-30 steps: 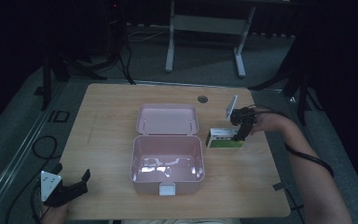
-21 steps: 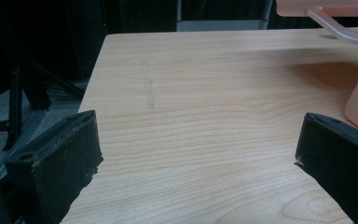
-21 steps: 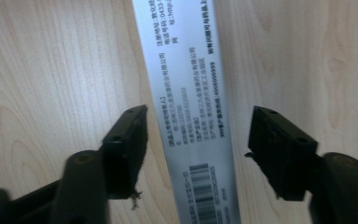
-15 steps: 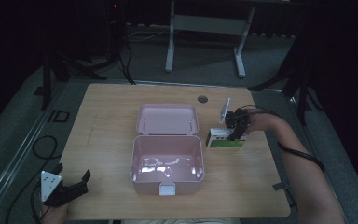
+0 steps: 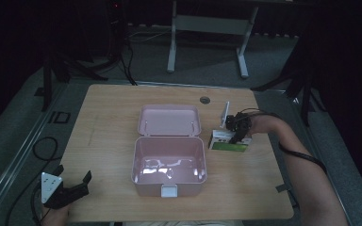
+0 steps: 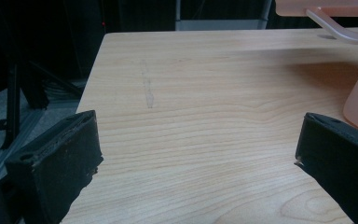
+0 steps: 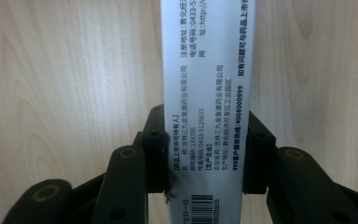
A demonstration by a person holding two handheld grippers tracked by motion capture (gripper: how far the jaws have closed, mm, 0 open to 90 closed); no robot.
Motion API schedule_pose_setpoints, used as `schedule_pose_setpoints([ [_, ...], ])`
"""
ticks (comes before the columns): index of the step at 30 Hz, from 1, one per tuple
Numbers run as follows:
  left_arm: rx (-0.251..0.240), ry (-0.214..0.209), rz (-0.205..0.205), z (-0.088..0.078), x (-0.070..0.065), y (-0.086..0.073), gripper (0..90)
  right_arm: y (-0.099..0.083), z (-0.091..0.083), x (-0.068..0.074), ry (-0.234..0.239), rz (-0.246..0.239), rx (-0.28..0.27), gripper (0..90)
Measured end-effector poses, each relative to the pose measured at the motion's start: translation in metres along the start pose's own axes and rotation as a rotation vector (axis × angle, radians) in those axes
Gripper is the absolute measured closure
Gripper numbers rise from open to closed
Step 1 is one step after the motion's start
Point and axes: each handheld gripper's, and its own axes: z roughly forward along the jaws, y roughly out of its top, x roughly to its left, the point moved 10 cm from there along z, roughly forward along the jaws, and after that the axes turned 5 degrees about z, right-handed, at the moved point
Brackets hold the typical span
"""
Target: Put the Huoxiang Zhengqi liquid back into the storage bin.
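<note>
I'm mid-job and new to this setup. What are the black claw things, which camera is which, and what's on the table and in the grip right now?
There is no robot arm here: a person holds a two-jaw gripper in each hand. The wide picture comes from a fixed camera above the wooden table, looking forward and down. The other two pictures come from cameras riding on each gripper, looking along its black jaws.

On the table an open pink box sits in the middle, its lid laid back and nothing visible inside. To its right lies a small white and green carton.

The right gripper has just been closing its jaws, and its own view shows the pads pressed on both sides of the carton's printed face. The left gripper waits at the near left corner, jaws wide apart over bare wood.
</note>
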Motion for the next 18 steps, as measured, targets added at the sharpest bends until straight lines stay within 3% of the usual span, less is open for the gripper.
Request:
schedule_pose_setpoints([
  [4, 0.001, 0.0, 0.001, 0.0, 0.0, 0.0, 0.2, 0.001, -0.002, 0.007, 0.036, 0.02, -0.006, 61.6],
  [13, 0.002, -0.002, 0.0, 0.0, 0.0, 0.0, 0.3, -0.005, -0.006, 0.021, 0.053, 0.049, 0.01, 61.6],
  [18, 0.002, 0.0, 0.0, 0.0, -0.001, 0.0, 0.2, -0.013, -0.007, 0.035, 0.07, 0.033, 0.012, 61.8],
])
